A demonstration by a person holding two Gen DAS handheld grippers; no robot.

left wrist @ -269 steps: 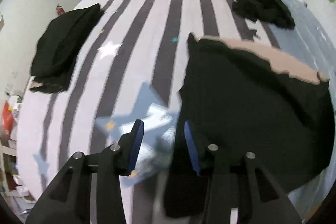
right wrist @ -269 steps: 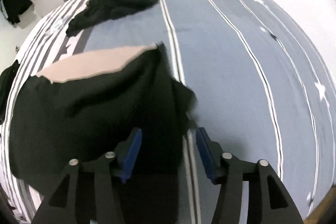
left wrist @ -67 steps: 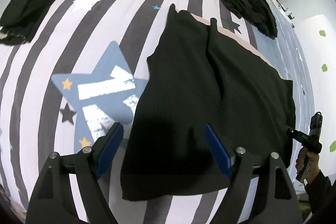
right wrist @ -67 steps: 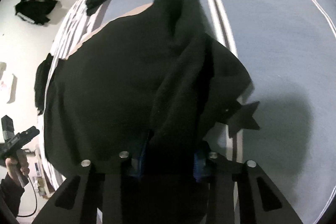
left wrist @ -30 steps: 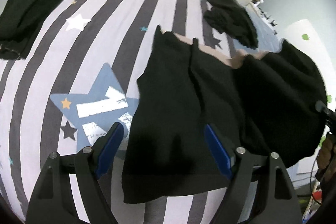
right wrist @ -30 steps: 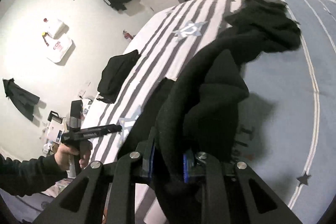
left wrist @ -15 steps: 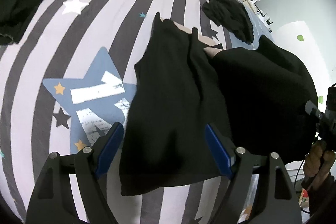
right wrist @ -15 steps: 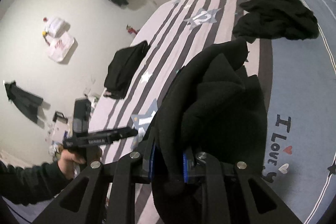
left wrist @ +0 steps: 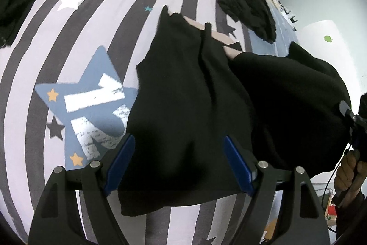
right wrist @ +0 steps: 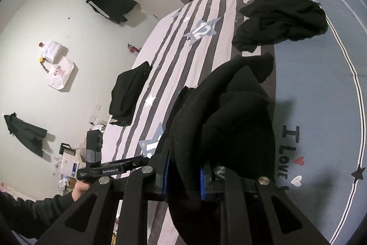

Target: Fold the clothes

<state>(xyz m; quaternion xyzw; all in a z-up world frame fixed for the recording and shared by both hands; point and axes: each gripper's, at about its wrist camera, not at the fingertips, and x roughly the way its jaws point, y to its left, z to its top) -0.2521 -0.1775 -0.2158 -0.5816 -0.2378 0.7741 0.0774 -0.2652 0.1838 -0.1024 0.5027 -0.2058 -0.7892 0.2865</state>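
Observation:
A black garment (left wrist: 183, 95) with a beige lining lies on the striped bed cover (left wrist: 96, 22). My left gripper (left wrist: 179, 148) stands open, one blue pad on each side of the garment's near edge and not pressing on it. My right gripper (right wrist: 183, 173) is shut on the garment's (right wrist: 229, 111) other side. It holds that side bunched and lifted, hanging over the flat part. In the left wrist view the lifted flap (left wrist: 293, 93) bulges at the right, with the hand (left wrist: 348, 171) that holds the right gripper below it.
A crumpled pile of black clothes (left wrist: 247, 6) lies farther up the bed. A folded black garment (right wrist: 128, 93) sits at the bed's left edge. The right half of the cover (right wrist: 321, 84) is blue. A dark jacket (right wrist: 107, 4) hangs on the wall.
My right gripper has carried the lifted side of the garment farther over the lying part and a little lower. The left gripper has stayed in place, still open.

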